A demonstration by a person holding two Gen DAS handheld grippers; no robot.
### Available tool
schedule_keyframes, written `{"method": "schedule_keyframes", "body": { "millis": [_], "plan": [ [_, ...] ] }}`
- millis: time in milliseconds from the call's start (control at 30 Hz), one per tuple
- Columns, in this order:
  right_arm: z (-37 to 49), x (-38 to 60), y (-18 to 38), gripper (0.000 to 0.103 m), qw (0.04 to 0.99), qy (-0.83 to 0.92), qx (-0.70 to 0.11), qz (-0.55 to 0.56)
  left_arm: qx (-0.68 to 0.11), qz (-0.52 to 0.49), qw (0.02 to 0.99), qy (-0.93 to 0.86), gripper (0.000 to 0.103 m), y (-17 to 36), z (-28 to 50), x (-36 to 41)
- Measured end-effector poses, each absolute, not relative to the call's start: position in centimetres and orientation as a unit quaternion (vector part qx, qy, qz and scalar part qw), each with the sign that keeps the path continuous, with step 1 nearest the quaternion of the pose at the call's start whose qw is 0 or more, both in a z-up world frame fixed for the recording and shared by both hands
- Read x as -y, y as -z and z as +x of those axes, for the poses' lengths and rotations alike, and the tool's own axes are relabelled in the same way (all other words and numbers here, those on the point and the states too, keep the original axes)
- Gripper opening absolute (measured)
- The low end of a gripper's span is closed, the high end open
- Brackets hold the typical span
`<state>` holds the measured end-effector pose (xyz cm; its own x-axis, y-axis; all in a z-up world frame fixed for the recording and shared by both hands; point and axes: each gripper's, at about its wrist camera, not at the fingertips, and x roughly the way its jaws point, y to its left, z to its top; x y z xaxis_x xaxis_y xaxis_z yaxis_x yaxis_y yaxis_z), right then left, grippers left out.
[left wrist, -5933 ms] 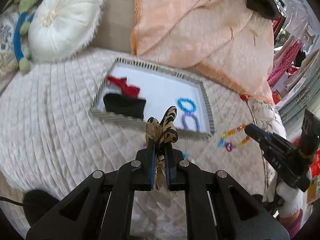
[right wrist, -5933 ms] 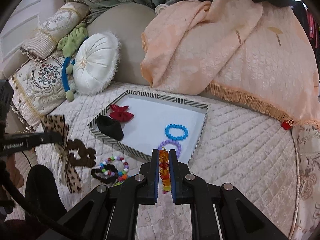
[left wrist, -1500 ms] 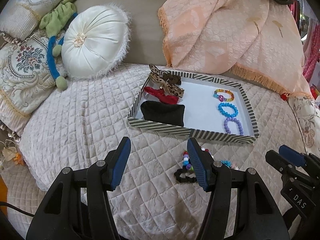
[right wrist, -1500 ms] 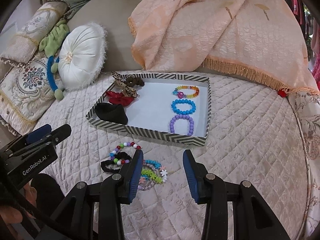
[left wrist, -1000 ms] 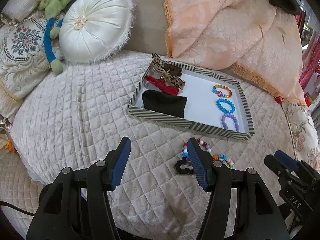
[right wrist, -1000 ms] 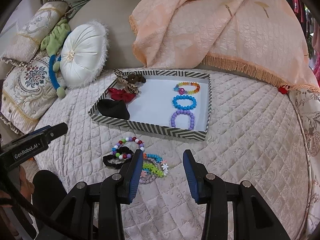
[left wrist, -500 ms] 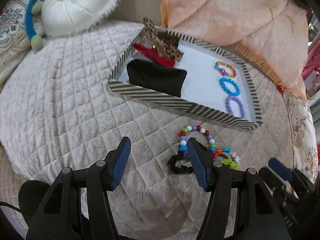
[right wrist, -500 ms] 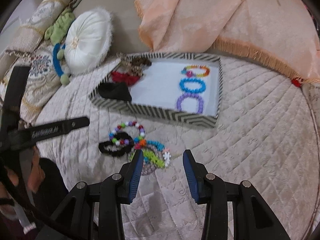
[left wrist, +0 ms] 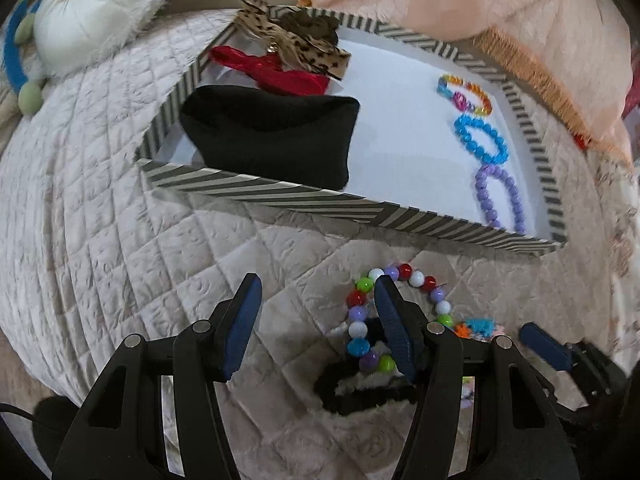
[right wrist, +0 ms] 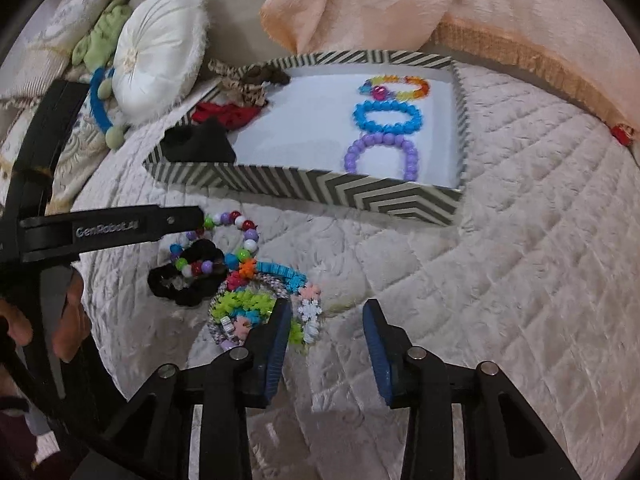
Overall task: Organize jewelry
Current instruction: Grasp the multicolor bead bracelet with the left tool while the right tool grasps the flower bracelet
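Left tongs [left wrist: 316,308]: open; we straddle the bead bracelet [left wrist: 400,300] beside our right finger.
Right tongs [right wrist: 326,334]: open, empty.

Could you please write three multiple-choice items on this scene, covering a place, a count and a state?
1. Where does the black scrunchie lie?
A. in the striped tray
B. on the quilt in front of the tray
C. on the white pillow

2. How many bead bracelets lie in the tray?
A. one
B. three
C. five

3. How is the left gripper?
A. open, holding nothing
B. shut on a bracelet
C. shut on a bow

Key: 1 B, it rests on the quilt beside loose bracelets; 2 B, rainbow, blue and purple; 3 A, its jaws stand apart.
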<state>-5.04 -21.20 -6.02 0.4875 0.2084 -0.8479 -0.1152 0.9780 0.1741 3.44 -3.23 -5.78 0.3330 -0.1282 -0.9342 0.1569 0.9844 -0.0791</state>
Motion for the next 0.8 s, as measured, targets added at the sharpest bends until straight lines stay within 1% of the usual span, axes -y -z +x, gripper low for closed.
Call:
{"method": "schedule_keyframes", "body": {
  "millis": [133, 300, 367, 400, 433, 467, 500, 533, 667, 800],
  "plan": [
    [-4.4, 20.7, 6.4, 0.034, 0.858, -0.091, -0.505, 0.021, -0.576, 0.043, 0.813, 0.074, 0.059, 6.7, 3.9, 4.2],
    [-4.4, 19.0, 6.8, 0.033, 0.855, -0.103, -0.506, -0.05, -0.569, 0.061, 0.817, 0.073, 0.059, 7.0, 4.1, 4.8],
    [-4.0, 19.1, 7.0, 0.031, 0.858, -0.102, -0.5, -0.048, -0.566, 0.063, 0.819, 0.073, 0.058, 7.1, 4.3, 4.9],
    [-3.8, 19.2, 6.9, 0.027, 0.861, -0.102, -0.497, -0.043, -0.565, 0.062, 0.819, 0.075, 0.057, 7.1, 4.3, 5.1],
    [-3.8, 19.3, 6.8, 0.019, 0.862, -0.104, -0.495, -0.04, -0.564, 0.059, 0.82, 0.079, 0.045, 7.1, 4.4, 5.0],
    [-3.8, 19.3, 6.7, 0.013, 0.862, -0.106, -0.494, -0.037, -0.56, 0.056, 0.822, 0.081, 0.038, 6.9, 4.4, 4.8],
    [-4.0, 19.4, 6.4, 0.013, 0.863, -0.109, -0.492, -0.035, -0.556, 0.051, 0.826, 0.077, 0.02, 6.7, 4.4, 4.4],
    [-4.2, 19.5, 6.1, 0.013, 0.864, -0.111, -0.49, -0.032, -0.557, 0.039, 0.826, 0.079, 0.012, 6.5, 4.6, 3.9],
    [-5.9, 20.6, 3.0, 0.013, 0.882, -0.122, -0.455, 0.009, -0.569, -0.021, 0.817, 0.089, 0.009, 5.8, 4.7, 1.4],
    [-7.2, 20.8, -0.2, 0.013, 0.897, -0.131, -0.422, 0.024, -0.551, -0.034, 0.827, 0.108, 0.008, 3.3, 3.7, 0.6]
  ]
}}
